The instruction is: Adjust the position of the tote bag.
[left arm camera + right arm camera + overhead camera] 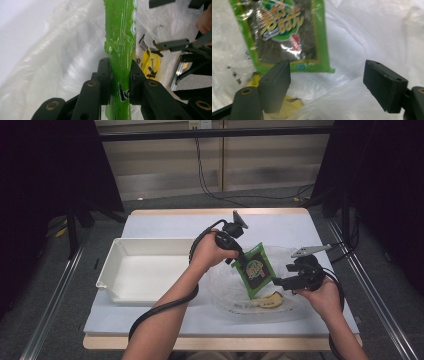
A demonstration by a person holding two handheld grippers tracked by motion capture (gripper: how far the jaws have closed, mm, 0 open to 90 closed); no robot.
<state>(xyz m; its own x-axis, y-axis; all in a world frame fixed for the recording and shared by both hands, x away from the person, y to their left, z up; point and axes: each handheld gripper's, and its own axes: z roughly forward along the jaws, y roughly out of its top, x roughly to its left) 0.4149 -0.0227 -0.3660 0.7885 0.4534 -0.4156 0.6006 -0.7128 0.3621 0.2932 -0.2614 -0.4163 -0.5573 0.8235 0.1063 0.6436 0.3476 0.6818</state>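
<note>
Two handheld grippers meet over a clear plastic bag [227, 290] at centre right of the high view. The left gripper [244, 259] clamps the top edge of a green snack packet [255, 269], holding it tilted above the bag; its own view shows the jaws pressed on the packet. The right gripper [278, 282], jaws spread wide, sits just beside the packet's lower corner. A banana [268, 301] lies below. A white tray [114, 260] stands at left.

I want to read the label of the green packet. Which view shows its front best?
The right gripper view: the green packet faces that camera, print large. The high view shows the whole packet, small, held by the left gripper. The left gripper view shows its edge only.
</note>
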